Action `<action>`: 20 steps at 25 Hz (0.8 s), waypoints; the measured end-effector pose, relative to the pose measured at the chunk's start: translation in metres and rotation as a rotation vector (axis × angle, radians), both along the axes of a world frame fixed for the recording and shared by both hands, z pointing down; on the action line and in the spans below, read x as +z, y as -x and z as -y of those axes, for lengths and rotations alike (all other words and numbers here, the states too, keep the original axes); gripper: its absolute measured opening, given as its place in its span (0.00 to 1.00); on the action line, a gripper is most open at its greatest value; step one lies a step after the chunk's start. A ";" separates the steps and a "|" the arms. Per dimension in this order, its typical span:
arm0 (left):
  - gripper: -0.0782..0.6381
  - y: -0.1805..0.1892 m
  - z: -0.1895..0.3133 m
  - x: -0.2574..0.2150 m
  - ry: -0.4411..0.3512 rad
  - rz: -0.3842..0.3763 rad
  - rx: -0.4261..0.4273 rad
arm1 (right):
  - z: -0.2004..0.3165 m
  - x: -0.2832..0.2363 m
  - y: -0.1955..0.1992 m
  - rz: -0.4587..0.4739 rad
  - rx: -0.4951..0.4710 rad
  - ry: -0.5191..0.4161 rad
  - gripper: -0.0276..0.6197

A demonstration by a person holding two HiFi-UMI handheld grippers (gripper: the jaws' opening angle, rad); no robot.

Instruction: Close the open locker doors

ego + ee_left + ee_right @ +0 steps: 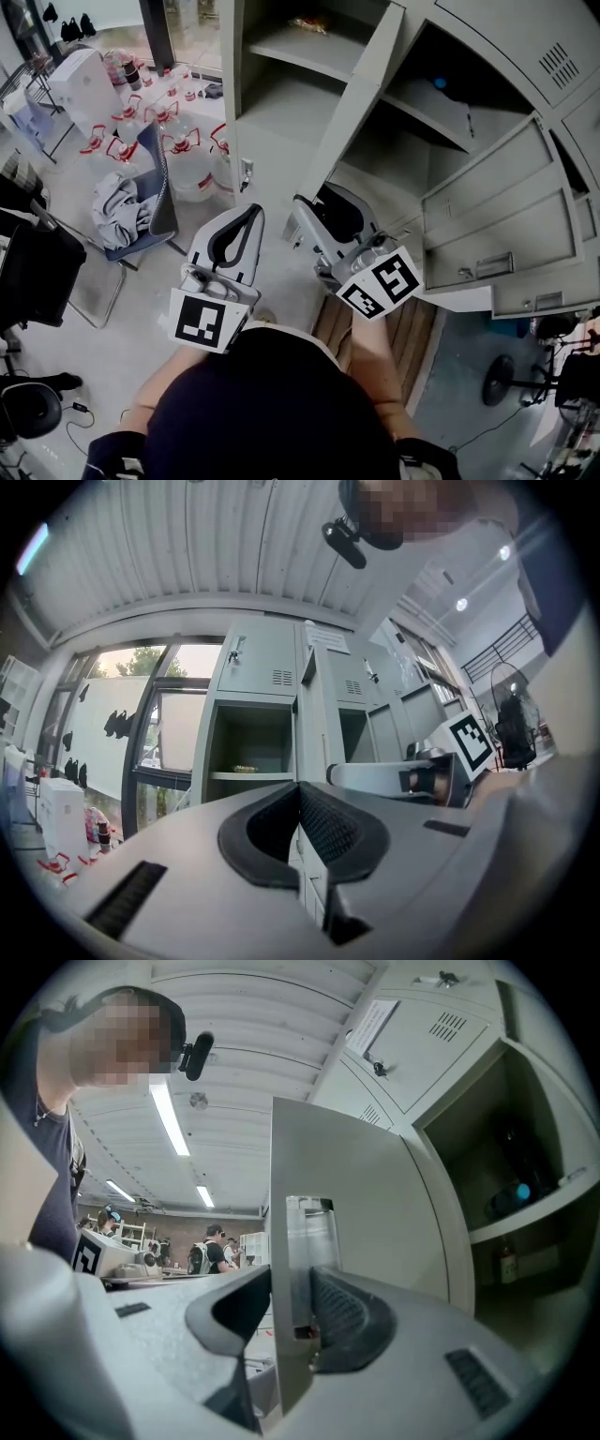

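One locker door [375, 1232], edge upright, clamped in right gripper [292, 1283] jaws; opening [525, 1147] at 3 o'clock; left gripper [300, 794] jaws together, empty.

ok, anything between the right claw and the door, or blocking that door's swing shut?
Nothing visible. The right claw is on the locker door's free edge, a pad on each face. The open compartment beside it holds a blue thing set back on its shelf; nothing pokes out.
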State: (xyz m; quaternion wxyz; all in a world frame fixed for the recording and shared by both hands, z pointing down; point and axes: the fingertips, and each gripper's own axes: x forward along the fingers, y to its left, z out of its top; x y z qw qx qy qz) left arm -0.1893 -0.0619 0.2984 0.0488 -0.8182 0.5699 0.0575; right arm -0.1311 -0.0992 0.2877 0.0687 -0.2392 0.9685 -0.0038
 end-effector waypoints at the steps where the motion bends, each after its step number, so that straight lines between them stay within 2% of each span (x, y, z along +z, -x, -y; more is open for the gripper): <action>1: 0.11 0.004 0.000 0.001 0.001 -0.005 -0.008 | 0.001 0.000 0.004 -0.006 -0.001 -0.003 0.25; 7: 0.11 0.037 0.012 -0.002 -0.016 -0.059 -0.038 | 0.007 0.000 0.032 -0.026 0.022 -0.023 0.24; 12: 0.11 0.066 0.025 -0.007 -0.017 -0.052 -0.052 | 0.016 0.000 0.057 -0.022 0.048 -0.005 0.23; 20: 0.11 0.100 0.053 -0.011 -0.028 -0.037 -0.006 | 0.036 0.000 0.092 -0.047 0.123 -0.009 0.22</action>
